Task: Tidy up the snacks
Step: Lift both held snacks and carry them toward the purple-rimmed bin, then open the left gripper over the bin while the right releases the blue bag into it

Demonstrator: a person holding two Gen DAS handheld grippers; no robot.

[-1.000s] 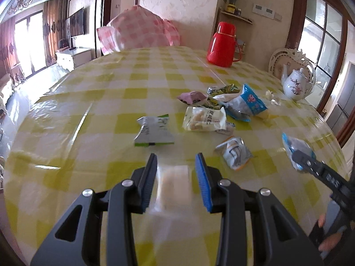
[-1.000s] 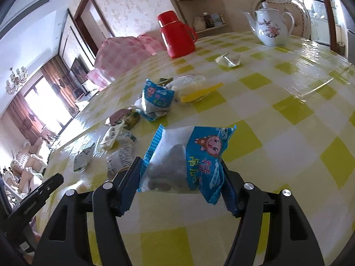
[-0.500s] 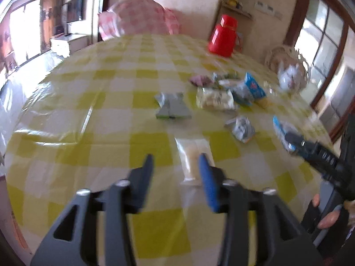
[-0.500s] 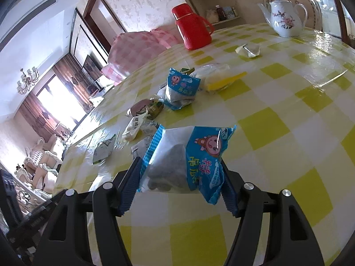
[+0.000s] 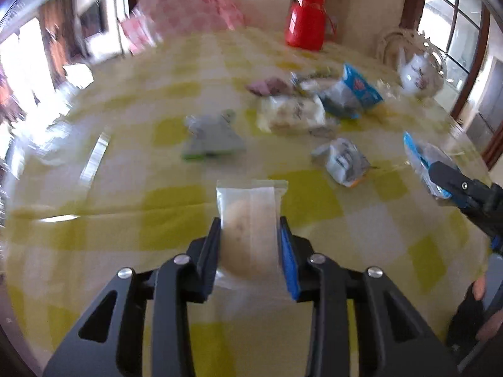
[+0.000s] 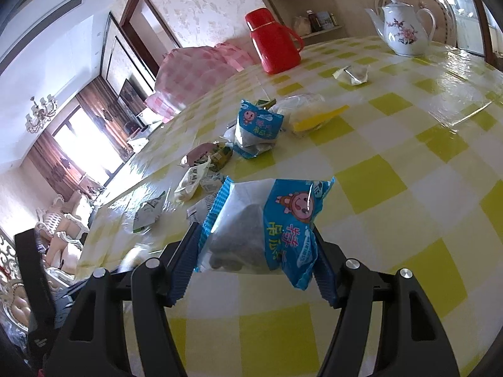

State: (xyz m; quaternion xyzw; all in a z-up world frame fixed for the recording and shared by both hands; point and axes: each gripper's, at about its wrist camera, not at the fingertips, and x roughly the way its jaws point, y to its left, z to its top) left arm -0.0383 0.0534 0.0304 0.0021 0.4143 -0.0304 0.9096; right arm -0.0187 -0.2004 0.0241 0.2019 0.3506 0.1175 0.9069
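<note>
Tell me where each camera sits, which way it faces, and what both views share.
Left wrist: sits on the left gripper, facing down across the checked table; its jaws have just been closing on a clear-wrapped pastry. The right gripper and a hand show at right.
Right wrist: sits on the right gripper, facing across the table toward the teapot; it holds a blue snack packet.
Shared: red flask, teapot, snack pile.

Sunlit window (image 6: 85, 150), pale patterned wall (image 6: 213, 9)
</note>
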